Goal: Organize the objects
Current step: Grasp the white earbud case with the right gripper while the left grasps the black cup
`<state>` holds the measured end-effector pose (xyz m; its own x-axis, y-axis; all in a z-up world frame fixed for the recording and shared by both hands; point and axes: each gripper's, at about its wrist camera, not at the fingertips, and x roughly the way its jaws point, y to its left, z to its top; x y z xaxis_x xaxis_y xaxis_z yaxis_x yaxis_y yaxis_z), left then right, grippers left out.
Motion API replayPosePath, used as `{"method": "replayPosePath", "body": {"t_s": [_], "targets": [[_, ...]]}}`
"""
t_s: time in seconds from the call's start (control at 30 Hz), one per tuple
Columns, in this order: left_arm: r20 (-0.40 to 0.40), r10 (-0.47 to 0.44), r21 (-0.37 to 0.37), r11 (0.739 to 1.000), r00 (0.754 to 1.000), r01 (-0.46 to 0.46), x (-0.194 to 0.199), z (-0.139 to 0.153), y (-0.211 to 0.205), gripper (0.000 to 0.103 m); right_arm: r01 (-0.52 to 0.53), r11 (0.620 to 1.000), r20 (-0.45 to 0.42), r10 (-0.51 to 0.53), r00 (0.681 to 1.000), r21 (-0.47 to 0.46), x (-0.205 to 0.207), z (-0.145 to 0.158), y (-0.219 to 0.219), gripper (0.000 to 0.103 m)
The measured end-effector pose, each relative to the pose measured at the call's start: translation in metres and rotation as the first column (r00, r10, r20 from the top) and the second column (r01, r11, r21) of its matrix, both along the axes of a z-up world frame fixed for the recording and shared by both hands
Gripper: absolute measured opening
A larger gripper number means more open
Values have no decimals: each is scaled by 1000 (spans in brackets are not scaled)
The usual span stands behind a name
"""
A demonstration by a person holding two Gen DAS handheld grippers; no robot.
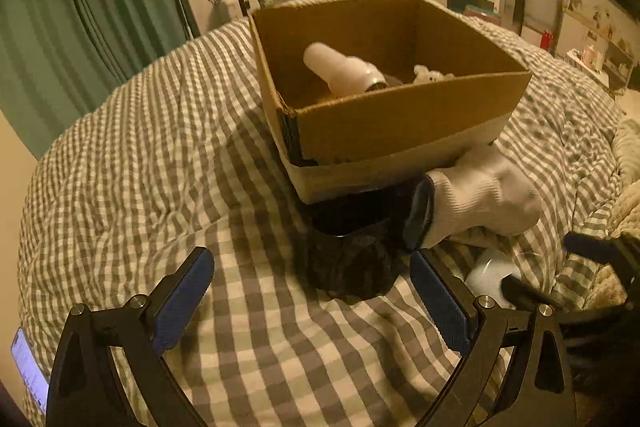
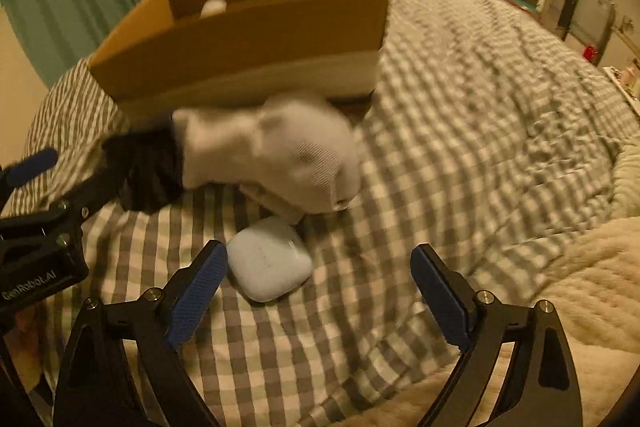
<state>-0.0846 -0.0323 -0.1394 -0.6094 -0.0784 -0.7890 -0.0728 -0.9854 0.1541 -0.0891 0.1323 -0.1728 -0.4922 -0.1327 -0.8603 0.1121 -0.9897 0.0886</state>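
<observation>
Socks lie on the grey-and-white checked bed cover (image 1: 168, 155) right in front of the open brown cardboard box (image 1: 400, 123): a white knit sock (image 1: 480, 195) and, beside it, a dark fuzzy sock (image 1: 348, 267), though the dim light makes that dark thing hard to name. The left gripper (image 1: 312, 291) is spread wide and holds nothing, with the dark sock between its blue fingers. The right gripper (image 2: 316, 291) is wide too, empty, with a small pale blue rounded plastic case (image 2: 270, 259) touching its left finger, and a white bottle (image 1: 340, 71) lies inside the box.
</observation>
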Motion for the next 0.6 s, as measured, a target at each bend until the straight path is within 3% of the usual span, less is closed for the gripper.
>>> {"method": "replayPosePath", "body": {"t_s": [0.13,0.3,0.4,0.43,0.6], "targets": [[52,2,25,1000,999,-3,-13,-10,-2,94,-48,999,42,48,998,-1,-6,-16,-12,84],[106,-19,33,999,994,16,-26,-22,4,81,-91,995,87,94,992,-36,-13,-32,-21,63],[129,-48,43,998,991,43,-33,-26,10,66,-109,993,93,112,989,-35,-15,-34,-23,54],[139,-60,52,997,988,53,-34,-28,11,57,-110,993,95,113,989,-40,-15,-35,-23,51],[139,-91,46,995,986,86,-32,-29,17,54,-102,993,99,107,989,-60,-13,-36,-17,51]]}}
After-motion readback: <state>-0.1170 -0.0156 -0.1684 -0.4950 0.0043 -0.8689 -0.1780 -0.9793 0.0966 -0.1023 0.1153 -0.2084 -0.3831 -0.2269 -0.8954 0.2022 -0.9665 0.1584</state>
